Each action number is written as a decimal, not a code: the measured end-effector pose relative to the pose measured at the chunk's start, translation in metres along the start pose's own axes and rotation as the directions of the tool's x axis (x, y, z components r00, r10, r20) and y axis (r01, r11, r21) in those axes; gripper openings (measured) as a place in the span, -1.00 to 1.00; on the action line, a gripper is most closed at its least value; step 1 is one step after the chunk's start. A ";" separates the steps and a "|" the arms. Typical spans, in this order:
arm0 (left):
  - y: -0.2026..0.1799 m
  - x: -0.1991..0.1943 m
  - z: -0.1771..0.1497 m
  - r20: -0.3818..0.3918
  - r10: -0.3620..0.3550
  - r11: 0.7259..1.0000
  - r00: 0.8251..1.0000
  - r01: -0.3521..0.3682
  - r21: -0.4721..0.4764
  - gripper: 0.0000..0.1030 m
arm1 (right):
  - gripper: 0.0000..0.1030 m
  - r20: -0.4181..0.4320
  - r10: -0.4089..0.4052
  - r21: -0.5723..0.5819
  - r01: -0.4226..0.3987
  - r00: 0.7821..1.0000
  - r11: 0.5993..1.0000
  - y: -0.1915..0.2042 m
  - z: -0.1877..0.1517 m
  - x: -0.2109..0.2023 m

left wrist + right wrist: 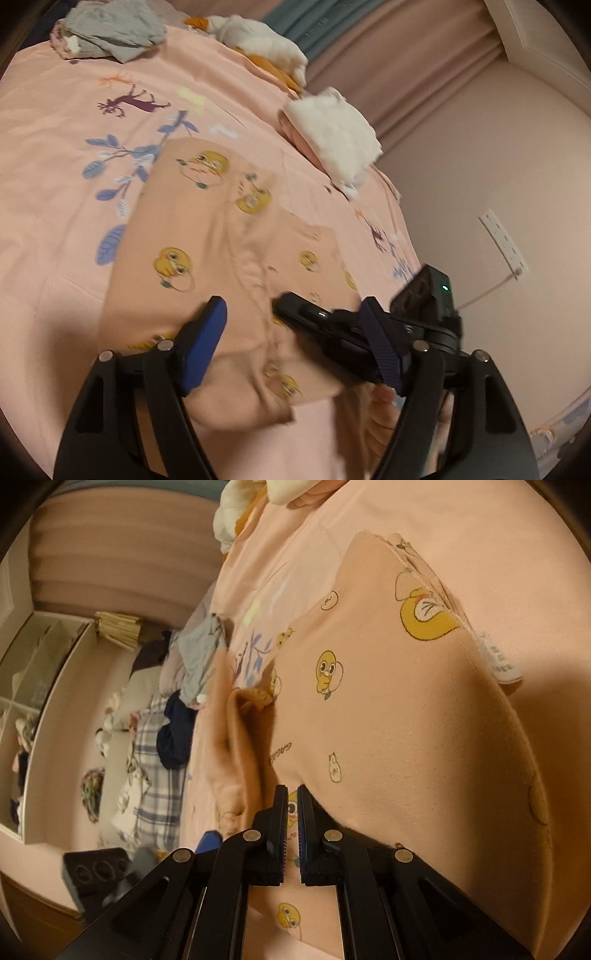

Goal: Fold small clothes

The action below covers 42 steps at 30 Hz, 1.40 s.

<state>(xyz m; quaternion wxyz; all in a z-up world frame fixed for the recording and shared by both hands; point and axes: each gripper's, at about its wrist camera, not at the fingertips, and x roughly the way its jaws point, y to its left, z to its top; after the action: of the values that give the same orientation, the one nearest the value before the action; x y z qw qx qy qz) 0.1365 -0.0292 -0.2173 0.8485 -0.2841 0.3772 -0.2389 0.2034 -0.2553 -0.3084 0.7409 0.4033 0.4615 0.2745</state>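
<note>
Pink bedsheet (74, 184) — curtains (388, 55) behind

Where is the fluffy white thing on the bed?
In the left wrist view the folded white fluffy cloth lies at the bed's right edge, beyond the duck-print garment and next to the wall.

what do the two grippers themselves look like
Both are black plastic linkage frames with round silver pivot pins. The left gripper carries flat blue pads on its fingers. The right gripper has ridged pads, blue-edged, and a black camera block with a green light on its body. No cables or sleeves are visible.
</note>
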 end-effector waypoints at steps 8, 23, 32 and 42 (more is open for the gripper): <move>0.012 -0.024 0.009 0.079 0.239 0.969 0.968 -0.242 0.040 0.52 | -0.18 -0.033 0.052 -0.019 -0.052 0.998 0.998 0.010 0.006 0.004; 0.091 -0.035 0.012 0.045 0.270 0.944 0.962 -0.255 -0.209 0.52 | -0.65 -0.025 0.003 -0.225 -0.009 1.000 0.974 0.058 0.003 0.052; 0.064 -0.032 -0.005 -0.033 0.205 0.975 0.978 -0.207 -0.075 0.53 | -0.70 0.095 0.117 -0.147 -0.103 0.989 0.984 0.051 0.019 0.019; 0.019 -0.012 -0.049 -0.125 0.244 0.957 0.962 -0.218 0.193 0.54 | -0.86 0.150 0.122 -0.194 -0.092 0.981 0.977 0.064 0.021 -0.012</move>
<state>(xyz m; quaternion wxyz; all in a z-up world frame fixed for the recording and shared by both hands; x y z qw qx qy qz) 0.0948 -0.0222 -0.2509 0.8622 -0.1428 0.4470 -0.1909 0.2152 -0.2386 -0.2431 0.7943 0.3772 0.3500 0.3229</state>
